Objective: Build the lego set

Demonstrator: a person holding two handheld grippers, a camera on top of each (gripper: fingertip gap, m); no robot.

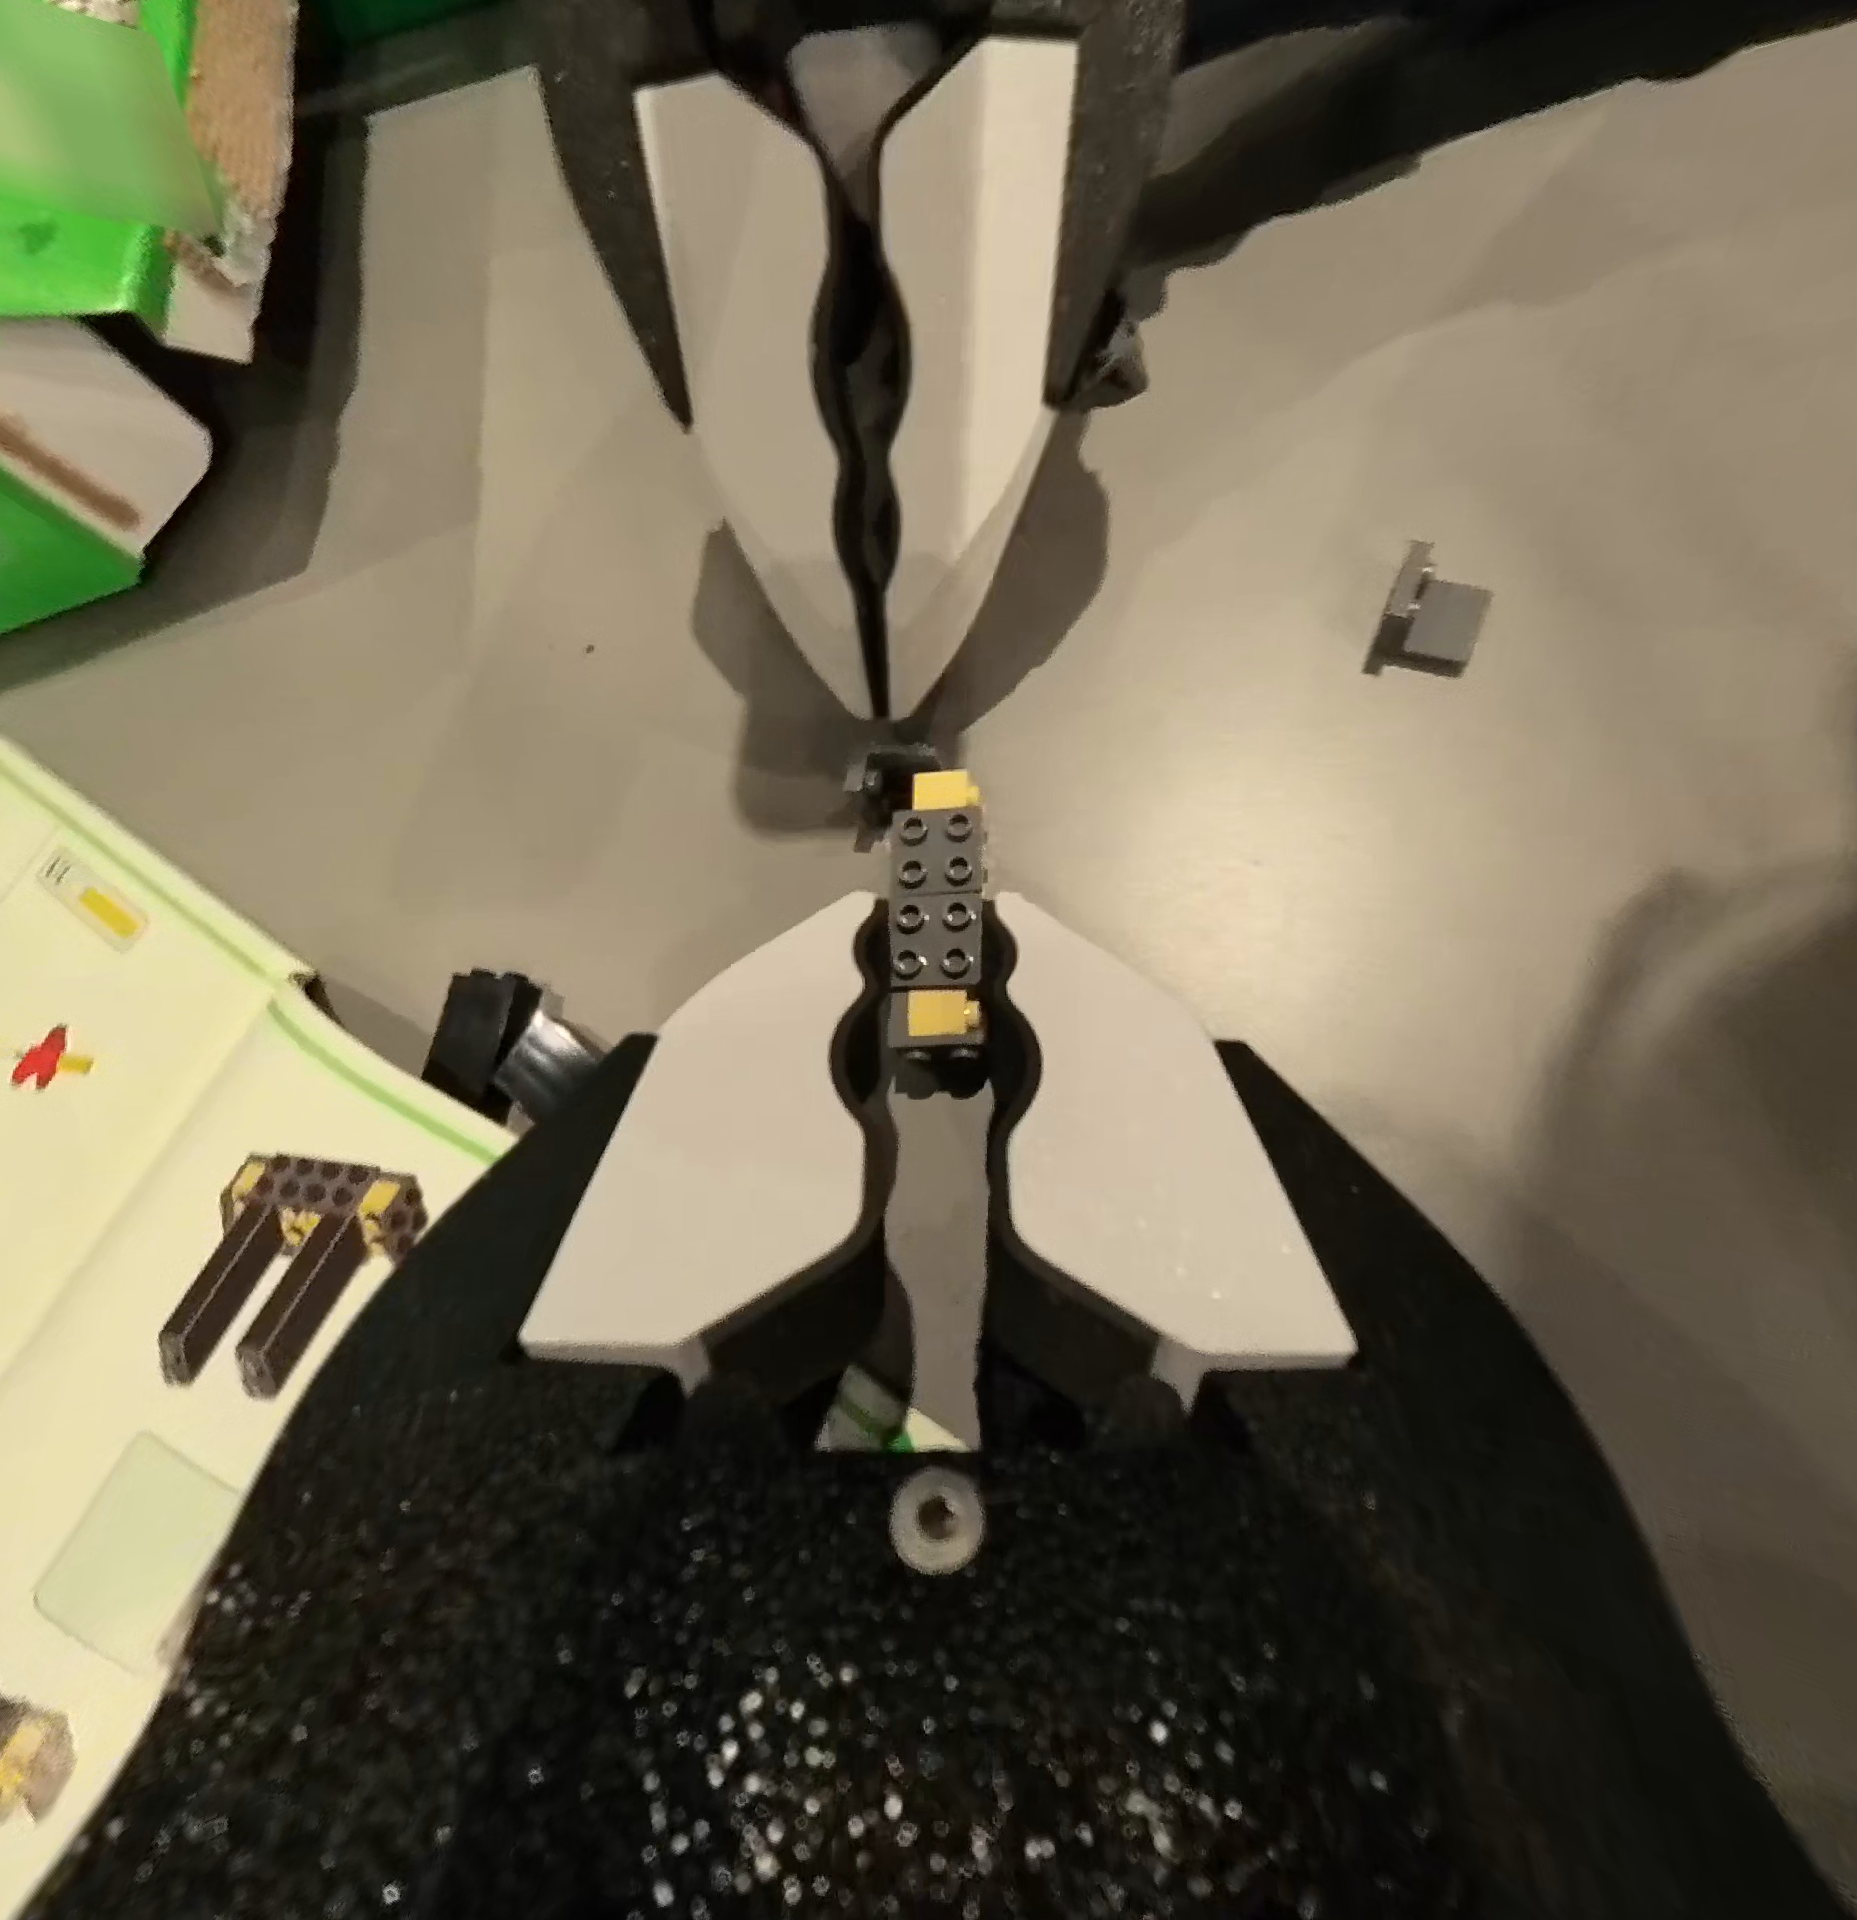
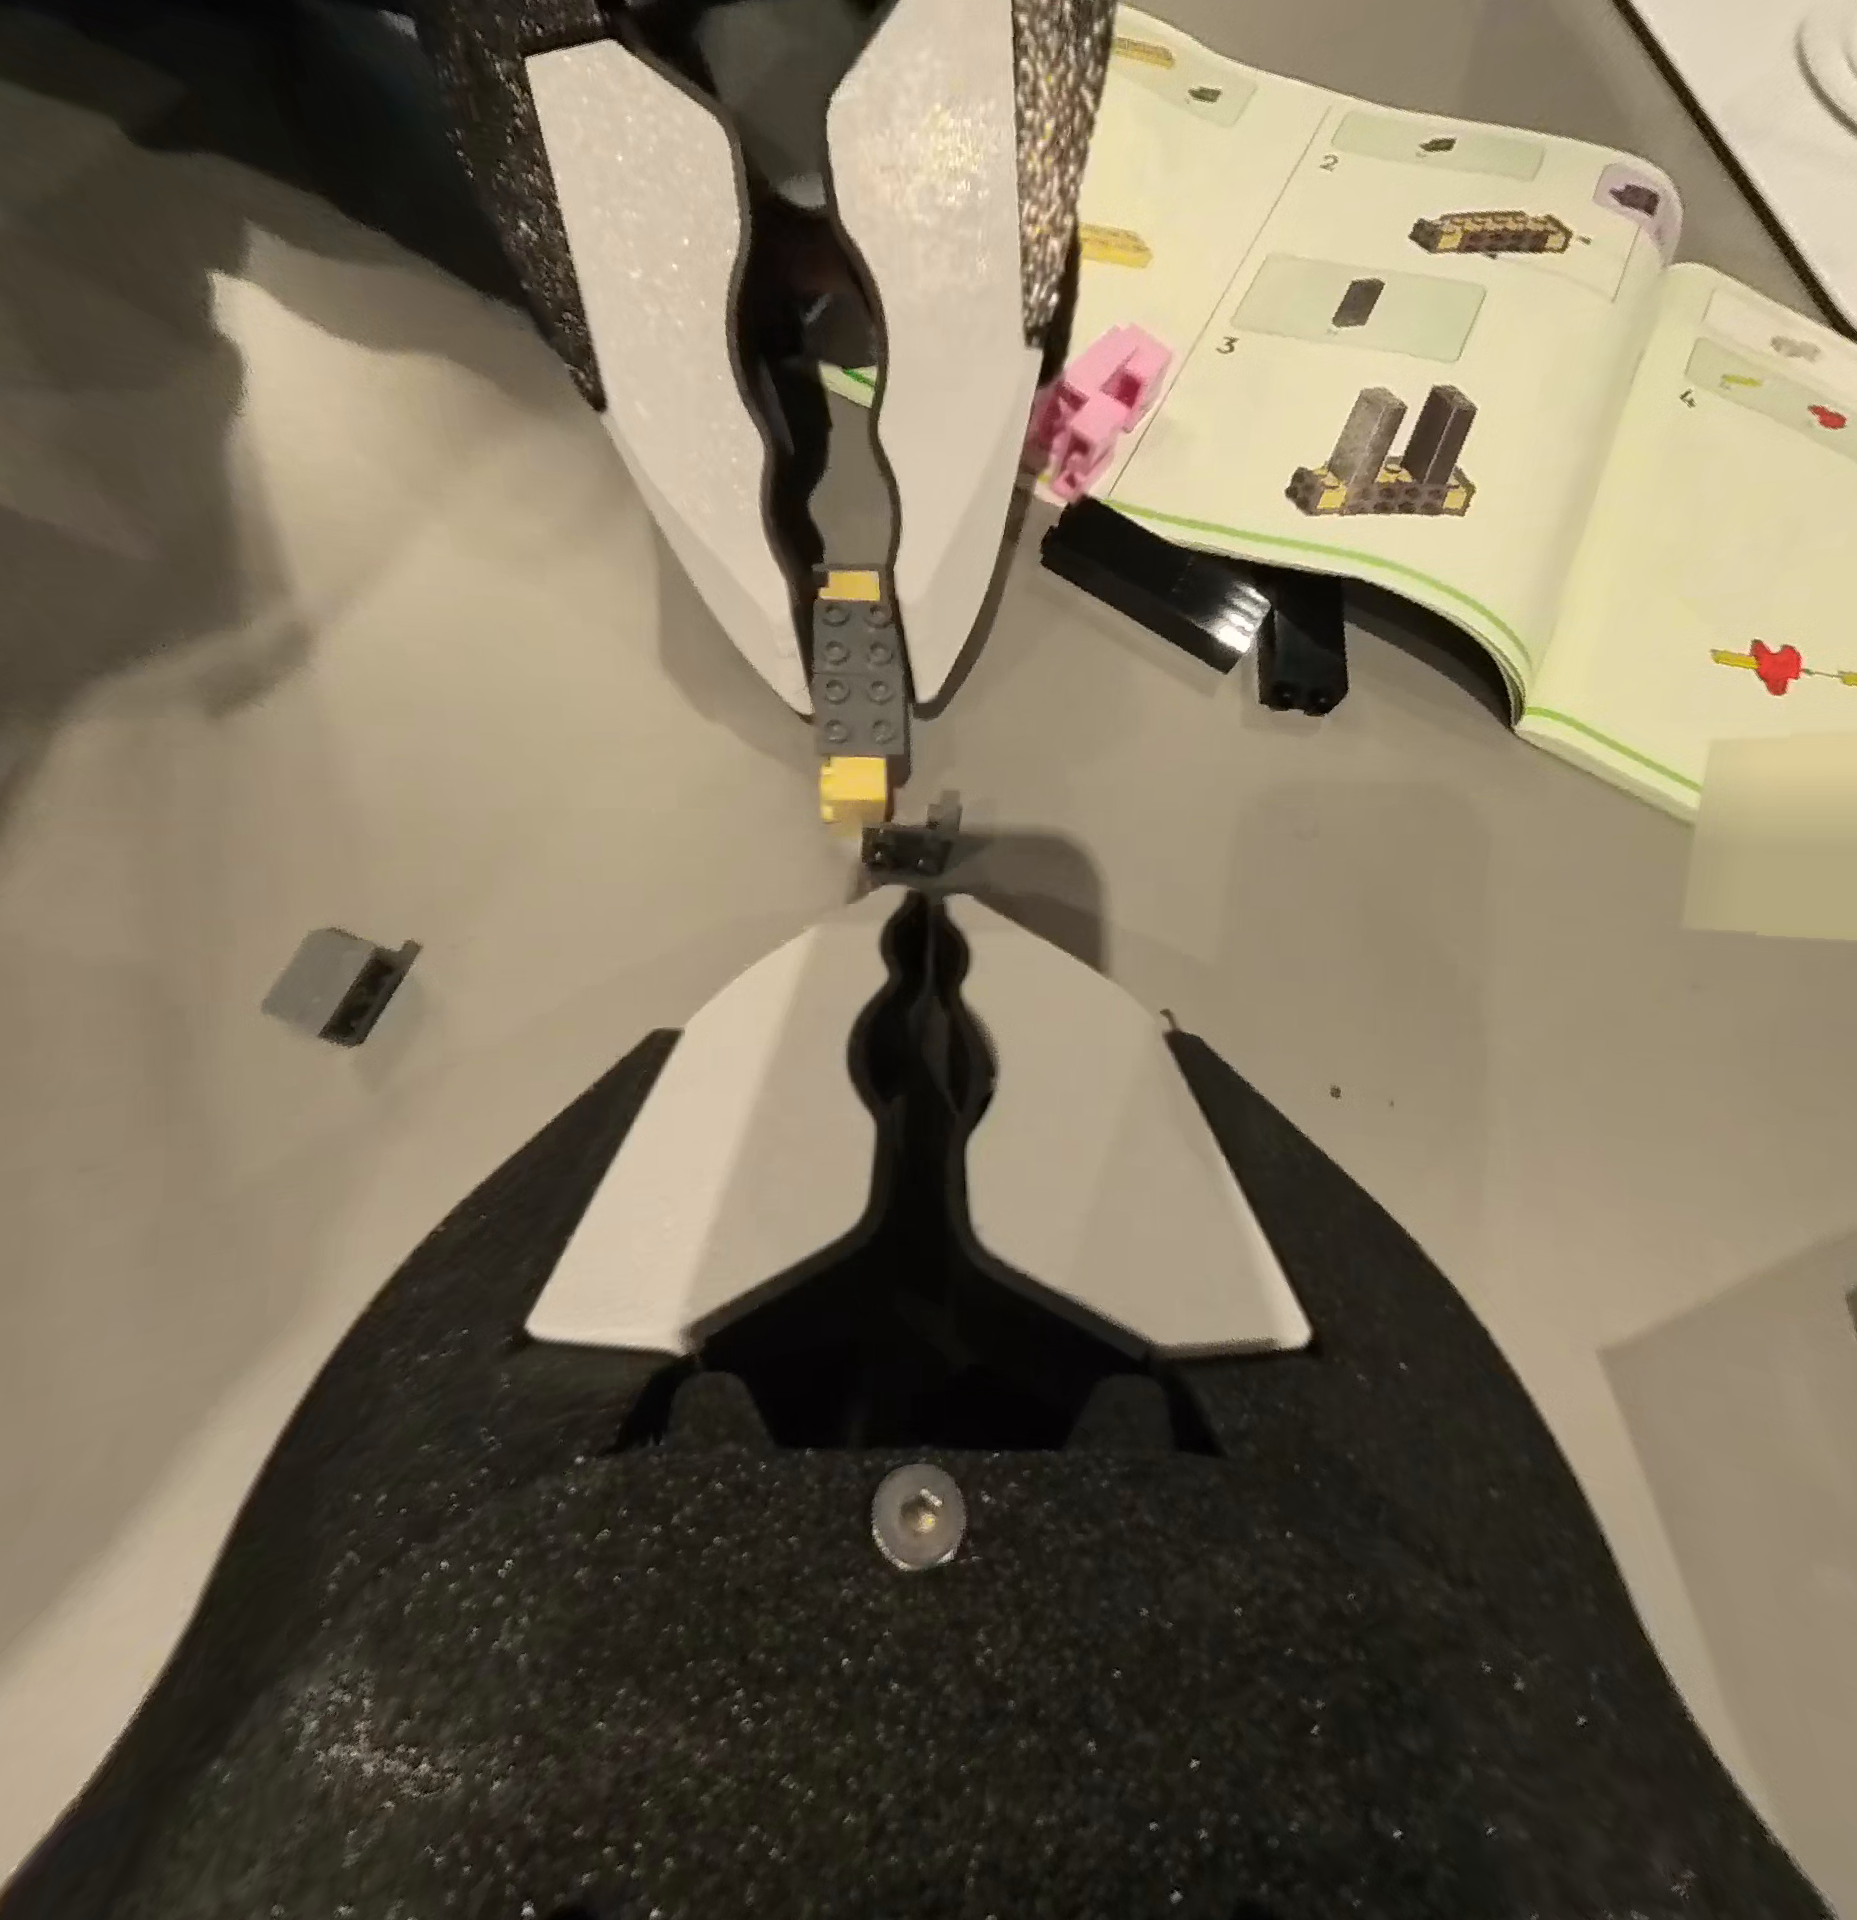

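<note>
My left gripper (image 1: 934, 920) is shut on a small assembly (image 1: 939, 904) of dark grey studded plates with a yellow piece at each end, held above the grey table. My right gripper (image 2: 919, 899) is shut on a small black piece (image 2: 908, 847) at its tips. The two grippers point at each other, tip to tip. The black piece sits just beside the far yellow end of the assembly (image 2: 862, 686). In the left wrist view the right gripper (image 1: 888, 717) comes in from the top with the black piece (image 1: 880, 771).
A loose grey bracket piece (image 1: 1428, 613) (image 2: 342, 987) lies on the table. An open instruction booklet (image 2: 1423, 416) (image 1: 124, 1143) lies to one side, with long black bricks (image 2: 1173, 608) (image 1: 498, 1039) at its edge and a pink piece (image 2: 1095, 405). Green boxes (image 1: 51, 312) stand at the far left. The grippers' ends are close to 4 cm from one another.
</note>
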